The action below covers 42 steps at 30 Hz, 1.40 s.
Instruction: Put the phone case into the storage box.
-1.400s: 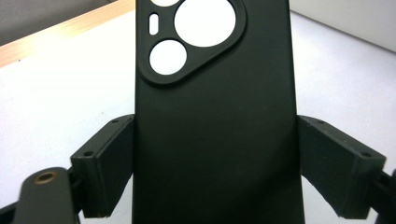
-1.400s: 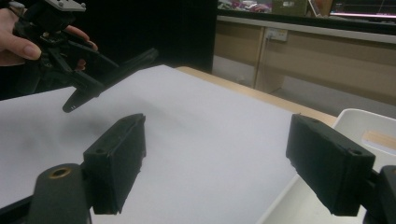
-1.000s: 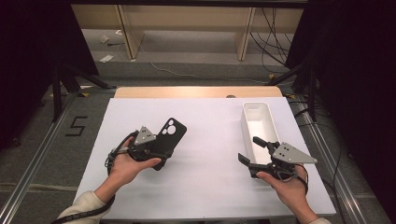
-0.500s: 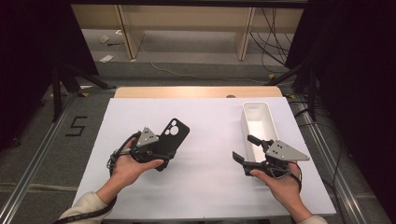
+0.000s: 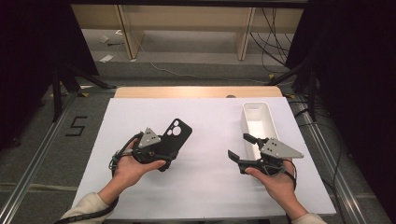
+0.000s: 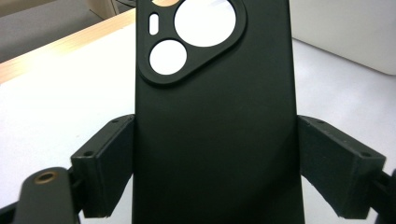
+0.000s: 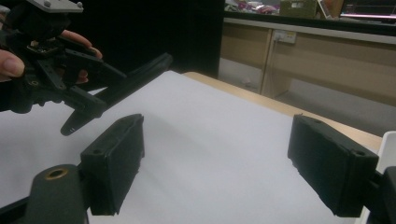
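High view, desk: the white desk (image 5: 205,182) carries a black phone case (image 5: 176,135) left of centre and a white rectangular bin (image 5: 258,121) on the right.
High view, left gripper: the left gripper (image 5: 161,151) grips the phone case by its near end; the case angles away toward the far right, camera cut-outs at its far end.
High view, right gripper: the right gripper (image 5: 241,147) sits just beside the bin's near end, its fingers spread wide with nothing between them.
Left gripper view, fingers: both fingers (image 6: 108,163) press against the case's long edges, the case (image 6: 215,130) standing between them with its back facing up.
Right gripper view, fingers: the fingers (image 7: 114,161) stand far apart over bare desk.
Right gripper view, beyond: the other hand (image 7: 11,63) holds its gripper and the case (image 7: 126,84) edge-on, raised off the desk at the upper left.
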### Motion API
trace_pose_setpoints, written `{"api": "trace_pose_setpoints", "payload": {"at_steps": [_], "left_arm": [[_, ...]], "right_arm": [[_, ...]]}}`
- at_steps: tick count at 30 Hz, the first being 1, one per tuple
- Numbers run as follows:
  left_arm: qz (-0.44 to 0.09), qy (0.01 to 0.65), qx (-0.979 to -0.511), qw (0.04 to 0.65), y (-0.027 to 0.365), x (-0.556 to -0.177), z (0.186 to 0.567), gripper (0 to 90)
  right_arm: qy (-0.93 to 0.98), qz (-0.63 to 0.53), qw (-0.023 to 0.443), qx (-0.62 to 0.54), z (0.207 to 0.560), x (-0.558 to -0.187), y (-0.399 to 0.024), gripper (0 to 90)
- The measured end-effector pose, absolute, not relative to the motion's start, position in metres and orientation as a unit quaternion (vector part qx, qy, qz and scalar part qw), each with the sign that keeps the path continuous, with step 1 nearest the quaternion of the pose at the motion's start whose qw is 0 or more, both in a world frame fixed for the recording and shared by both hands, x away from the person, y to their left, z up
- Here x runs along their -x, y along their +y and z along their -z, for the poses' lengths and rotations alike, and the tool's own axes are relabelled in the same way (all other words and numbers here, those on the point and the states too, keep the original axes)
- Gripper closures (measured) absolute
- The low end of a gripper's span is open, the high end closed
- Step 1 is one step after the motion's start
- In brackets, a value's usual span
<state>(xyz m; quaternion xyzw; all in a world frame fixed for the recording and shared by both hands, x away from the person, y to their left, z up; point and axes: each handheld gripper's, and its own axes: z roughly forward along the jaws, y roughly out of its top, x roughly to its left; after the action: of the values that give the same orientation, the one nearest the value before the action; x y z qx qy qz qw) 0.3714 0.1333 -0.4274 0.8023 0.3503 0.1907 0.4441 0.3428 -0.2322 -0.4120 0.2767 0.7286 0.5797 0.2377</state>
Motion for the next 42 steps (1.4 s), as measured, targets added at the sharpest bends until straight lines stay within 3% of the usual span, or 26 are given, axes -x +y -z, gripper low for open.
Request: {"api": "trace_pose_setpoints", "payload": {"at_steps": [42], "left_arm": [[-0.179, 0.312, -0.816, 0.452, 0.098, -0.362, 0.429, 15.4]], "right_arm": [[0.736, -0.578, 0.215, -0.278, 0.412, -0.367, -0.191, 19.1]]}}
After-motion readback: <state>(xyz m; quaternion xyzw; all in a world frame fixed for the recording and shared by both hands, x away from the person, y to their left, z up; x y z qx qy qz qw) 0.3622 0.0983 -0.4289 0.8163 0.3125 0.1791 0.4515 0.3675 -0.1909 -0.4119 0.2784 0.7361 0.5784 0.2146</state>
